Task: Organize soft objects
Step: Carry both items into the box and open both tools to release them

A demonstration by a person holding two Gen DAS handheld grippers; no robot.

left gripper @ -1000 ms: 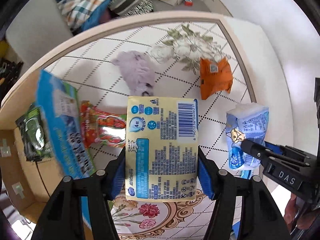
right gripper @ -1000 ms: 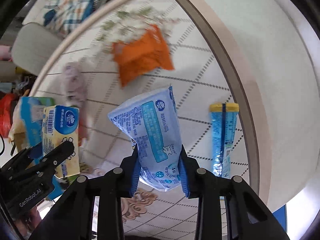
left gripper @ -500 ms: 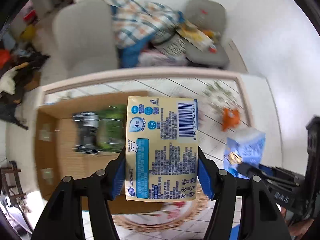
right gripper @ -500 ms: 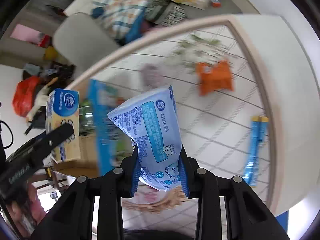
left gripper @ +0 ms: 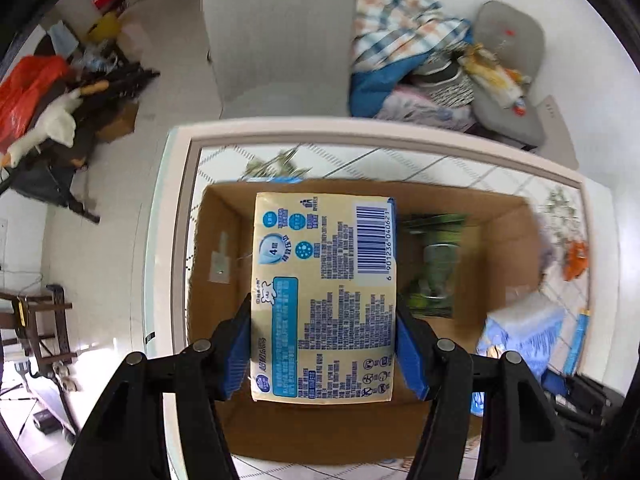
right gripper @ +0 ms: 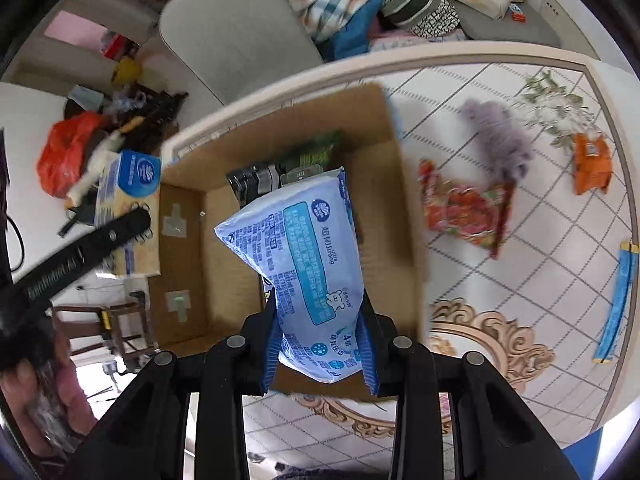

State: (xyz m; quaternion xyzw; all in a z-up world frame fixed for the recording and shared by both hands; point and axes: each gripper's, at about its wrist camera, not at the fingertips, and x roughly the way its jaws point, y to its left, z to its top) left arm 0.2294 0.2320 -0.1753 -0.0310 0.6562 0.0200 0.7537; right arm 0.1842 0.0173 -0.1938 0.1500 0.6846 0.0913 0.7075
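Note:
My left gripper (left gripper: pixel 322 354) is shut on a yellow tissue pack (left gripper: pixel 324 296) and holds it above the open cardboard box (left gripper: pixel 216 272). My right gripper (right gripper: pixel 320 356) is shut on a blue tissue pack (right gripper: pixel 304 256), also above the box (right gripper: pixel 224 280). A green and black wipes pack (left gripper: pixel 436 264) lies inside the box and shows in the right wrist view (right gripper: pixel 292 164). The blue pack (left gripper: pixel 520 328) shows at the right of the left wrist view, the yellow pack (right gripper: pixel 128 200) at the left of the right wrist view.
On the tiled table right of the box lie a red snack bag (right gripper: pixel 468 212), a purple fluffy toy (right gripper: pixel 500 136), an orange pouch (right gripper: pixel 592 160) and a blue stick pack (right gripper: pixel 620 300). A grey chair (left gripper: pixel 276 36) and piled clothes (left gripper: pixel 400 52) stand behind the table.
Both grippers have swung left from over the table's loose items to over the cardboard box, each still holding its tissue pack.

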